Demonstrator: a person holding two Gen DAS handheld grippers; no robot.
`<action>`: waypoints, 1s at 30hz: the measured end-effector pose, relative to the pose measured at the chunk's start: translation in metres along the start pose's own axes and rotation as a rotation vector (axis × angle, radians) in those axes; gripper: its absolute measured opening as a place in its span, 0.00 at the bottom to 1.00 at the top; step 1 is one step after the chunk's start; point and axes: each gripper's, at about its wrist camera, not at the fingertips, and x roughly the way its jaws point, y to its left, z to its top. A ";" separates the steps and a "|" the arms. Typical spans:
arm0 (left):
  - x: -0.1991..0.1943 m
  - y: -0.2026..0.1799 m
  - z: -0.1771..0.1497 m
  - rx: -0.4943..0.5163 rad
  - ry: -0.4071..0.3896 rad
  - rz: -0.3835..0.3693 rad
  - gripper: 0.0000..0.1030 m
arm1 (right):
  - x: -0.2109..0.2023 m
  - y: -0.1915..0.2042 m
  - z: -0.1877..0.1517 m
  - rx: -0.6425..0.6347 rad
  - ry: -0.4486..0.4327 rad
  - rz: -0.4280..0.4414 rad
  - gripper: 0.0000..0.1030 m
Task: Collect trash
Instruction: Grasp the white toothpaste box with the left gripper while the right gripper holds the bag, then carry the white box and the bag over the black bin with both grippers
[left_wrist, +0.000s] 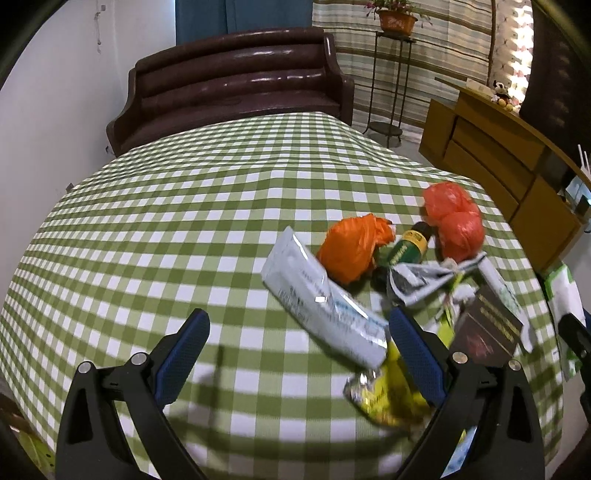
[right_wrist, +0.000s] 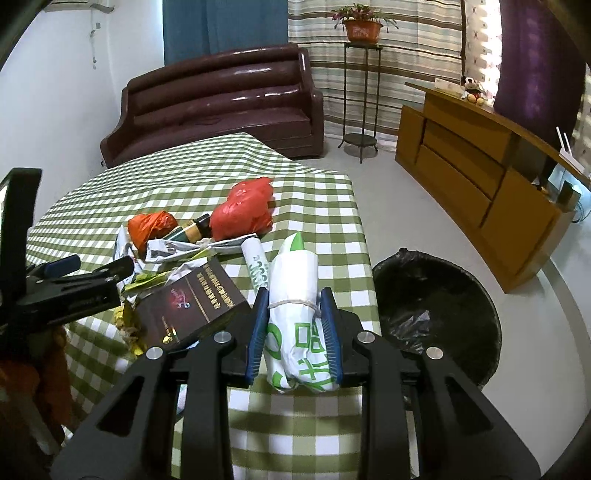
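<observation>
Trash lies on a green checked tablecloth (left_wrist: 184, 221). My right gripper (right_wrist: 294, 317) is shut on a rolled white bag with green print (right_wrist: 295, 295), tied with string, above the table's right edge. My left gripper (left_wrist: 295, 339) is open and empty over the cloth, beside a pale plastic wrapper (left_wrist: 321, 295) and a yellow foil wrapper (left_wrist: 388, 391). Further off lie an orange bag (left_wrist: 351, 243), a red bag (left_wrist: 454, 221), a green bottle (left_wrist: 410, 243), crumpled paper (left_wrist: 417, 277) and a dark box (right_wrist: 192, 302). The left gripper also shows in the right wrist view (right_wrist: 74, 277).
A bin lined with a black bag (right_wrist: 436, 306) stands on the floor just right of the table. A brown sofa (right_wrist: 221, 103) is behind the table. A wooden cabinet (right_wrist: 480, 177) and a plant stand (right_wrist: 360, 92) are at the right.
</observation>
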 end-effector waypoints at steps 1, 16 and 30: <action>0.004 0.000 0.002 -0.002 0.012 -0.001 0.92 | 0.002 -0.001 0.001 0.002 0.003 0.002 0.27; 0.011 0.033 -0.007 -0.004 0.080 0.013 0.92 | 0.017 -0.004 -0.001 0.022 0.031 0.018 0.27; -0.003 0.063 -0.024 0.010 0.055 -0.019 0.47 | 0.015 -0.001 -0.006 0.025 0.034 0.009 0.27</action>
